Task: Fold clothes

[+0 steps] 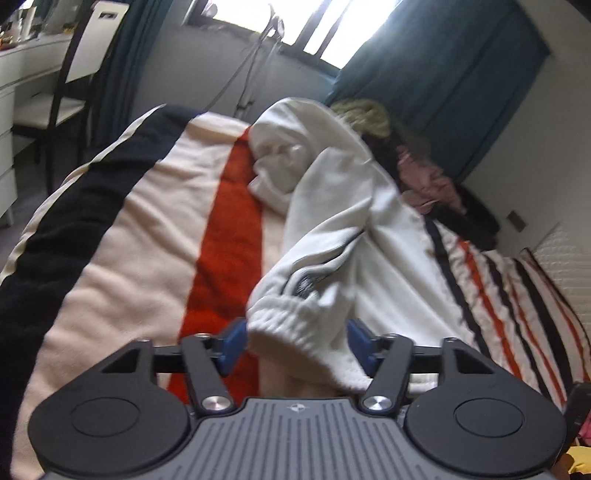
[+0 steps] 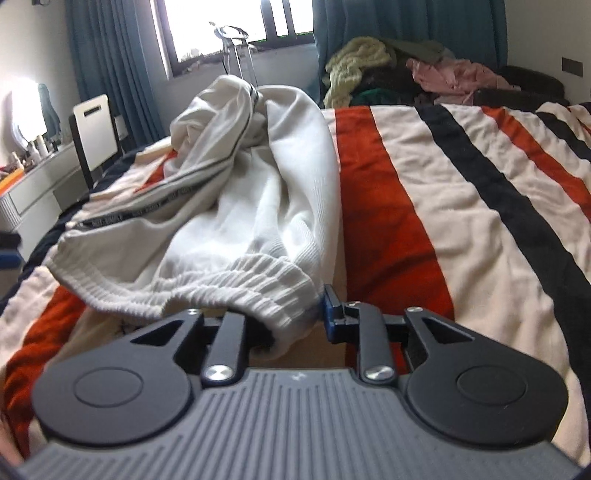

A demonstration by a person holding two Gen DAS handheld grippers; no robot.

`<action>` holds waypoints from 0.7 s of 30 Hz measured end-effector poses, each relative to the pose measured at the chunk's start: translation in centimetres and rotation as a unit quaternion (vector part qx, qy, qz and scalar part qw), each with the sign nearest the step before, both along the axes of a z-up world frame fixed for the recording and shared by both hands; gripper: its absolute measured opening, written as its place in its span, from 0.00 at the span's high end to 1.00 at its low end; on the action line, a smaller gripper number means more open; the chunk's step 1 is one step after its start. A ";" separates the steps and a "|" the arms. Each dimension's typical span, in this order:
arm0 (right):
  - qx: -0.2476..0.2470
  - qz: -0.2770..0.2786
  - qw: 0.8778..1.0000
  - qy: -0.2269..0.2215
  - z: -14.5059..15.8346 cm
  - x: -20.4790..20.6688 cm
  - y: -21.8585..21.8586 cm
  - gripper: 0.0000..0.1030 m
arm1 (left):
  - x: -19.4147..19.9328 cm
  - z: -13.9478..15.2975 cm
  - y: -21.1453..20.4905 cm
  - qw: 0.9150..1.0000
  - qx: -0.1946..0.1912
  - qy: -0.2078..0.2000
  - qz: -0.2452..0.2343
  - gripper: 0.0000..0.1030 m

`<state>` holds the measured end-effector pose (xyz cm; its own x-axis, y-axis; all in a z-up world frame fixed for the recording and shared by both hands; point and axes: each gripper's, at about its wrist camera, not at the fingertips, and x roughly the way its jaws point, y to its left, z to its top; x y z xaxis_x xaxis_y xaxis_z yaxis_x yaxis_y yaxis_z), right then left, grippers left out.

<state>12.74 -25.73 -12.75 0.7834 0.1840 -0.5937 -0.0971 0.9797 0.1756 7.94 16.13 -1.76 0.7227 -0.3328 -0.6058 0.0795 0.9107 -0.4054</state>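
My left gripper (image 1: 297,341) stands with its 2 blue pads (image 1: 232,341) spread wide; the ribbed waistband of the white trousers (image 1: 332,236) sags between them, and neither pad presses on it. In my right gripper (image 2: 295,314) the same ribbed hem bunches against the 1 blue pad (image 2: 330,310) I can see. The other pad is buried under the cloth, so I cannot tell whether this tool is clamped on the hem or merely lying against it.

The trousers (image 2: 258,192) lie on the striped blanket (image 2: 461,206) — cream, with orange and black bands — and everything else I place by that blanket. From the hem nearest me the white cloth runs away over the cream and orange bands, crumpled, with a dark printed tape (image 2: 155,206) along 1 seam. In the right wrist view the trousers cover the blanket's left part, and a broad orange band lies just beside them on the right.

At the blanket's far end sits a heap of other clothes (image 2: 436,74) — pale yellow, pink and dark pieces. Off the blanket's left edge stand a white-backed chair (image 2: 94,133) and a white desk (image 2: 40,184). Beyond the far end hang teal curtains (image 2: 107,62) on either side of a bright window (image 2: 210,26).
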 end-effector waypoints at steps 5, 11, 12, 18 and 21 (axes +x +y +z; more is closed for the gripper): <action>0.005 -0.012 1.000 0.018 -0.4 0.1 -0.6 0.60 | 2.6 -1.9 -1.5 0.999 0.036 0.039 -0.014 0.31; 0.007 -0.020 0.999 0.042 -1.4 1.3 -0.9 0.51 | 5.3 -3.9 -1.5 0.998 0.009 0.058 -0.009 0.26; 0.005 -0.017 0.999 0.043 -1.5 1.4 -0.8 0.51 | 5.7 -4.2 -1.5 0.998 0.010 0.057 -0.006 0.28; -0.021 0.004 0.998 0.057 -2.6 2.2 -0.3 0.51 | 7.3 -5.9 -1.9 0.997 0.020 0.072 -0.002 0.43; -0.012 0.005 0.998 0.068 -2.9 2.7 -0.8 0.42 | 7.4 -6.2 -1.4 0.997 0.018 0.069 0.008 0.60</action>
